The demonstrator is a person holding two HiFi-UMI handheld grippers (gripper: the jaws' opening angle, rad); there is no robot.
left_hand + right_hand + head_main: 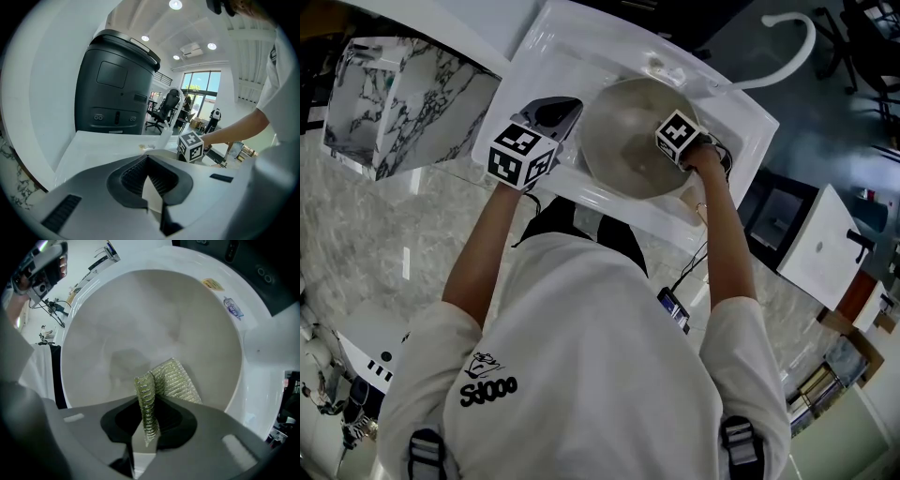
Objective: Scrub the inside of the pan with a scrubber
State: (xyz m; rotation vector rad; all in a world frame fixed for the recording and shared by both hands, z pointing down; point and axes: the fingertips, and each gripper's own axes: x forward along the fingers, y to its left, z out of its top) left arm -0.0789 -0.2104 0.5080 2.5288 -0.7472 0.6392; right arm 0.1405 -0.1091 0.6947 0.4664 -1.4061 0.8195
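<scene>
Down in the white sink, the pan has the right gripper inside it, jaws pinched on a folded scrubber. Left gripper sits beside the pan, jaws closed on nothing.

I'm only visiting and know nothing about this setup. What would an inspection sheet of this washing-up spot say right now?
Surface: white sink, with the pan sitting in its basin.
Job's things: round grey pan; greenish mesh scrubber pressed against its inside.
Clutter: two small stickers on the sink's rim.
Grippers: right gripper shut on the scrubber, inside the pan; left gripper jaws together, nothing seen between them, beside the pan's rim.
Cables: black cable hanging by the right forearm.
Surroundings: white tap, marble-patterned block, dark cabinet, office chair.
</scene>
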